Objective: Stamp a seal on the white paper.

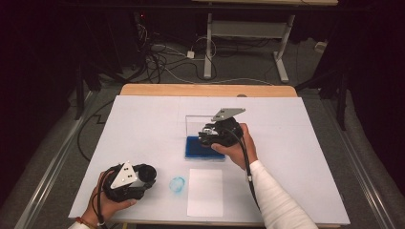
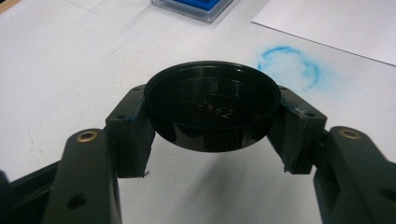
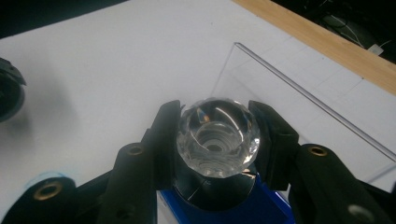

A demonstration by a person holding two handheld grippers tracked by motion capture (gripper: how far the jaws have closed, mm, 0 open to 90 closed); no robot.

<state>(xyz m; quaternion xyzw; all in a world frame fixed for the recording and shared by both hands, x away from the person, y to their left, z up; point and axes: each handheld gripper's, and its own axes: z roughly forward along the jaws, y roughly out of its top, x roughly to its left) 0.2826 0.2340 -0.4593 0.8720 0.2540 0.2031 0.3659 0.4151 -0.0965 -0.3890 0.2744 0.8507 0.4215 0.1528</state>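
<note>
A stamp with a clear faceted knob (image 3: 217, 135) and a black base sits between the jaws of my right gripper (image 3: 215, 122), which is shut on it. Its base is over the blue ink pad (image 3: 268, 207); whether they touch I cannot tell. In the high view this right gripper (image 1: 208, 135) hangs over the ink pad (image 1: 197, 149) at mid-table. My left gripper (image 2: 214, 123) is shut on a round black cap (image 2: 212, 109), hollow side up, just above the table. In the high view the left gripper (image 1: 146, 174) is near the front left edge.
The pad's clear lid (image 3: 303, 105) stands open behind it. A blue ring-shaped ink print (image 1: 177, 184) marks the white table cover (image 1: 143, 124) right of the left gripper. A blank white paper sheet (image 1: 205, 192) lies at the front. Cables and a desk frame (image 1: 248, 33) are on the floor beyond.
</note>
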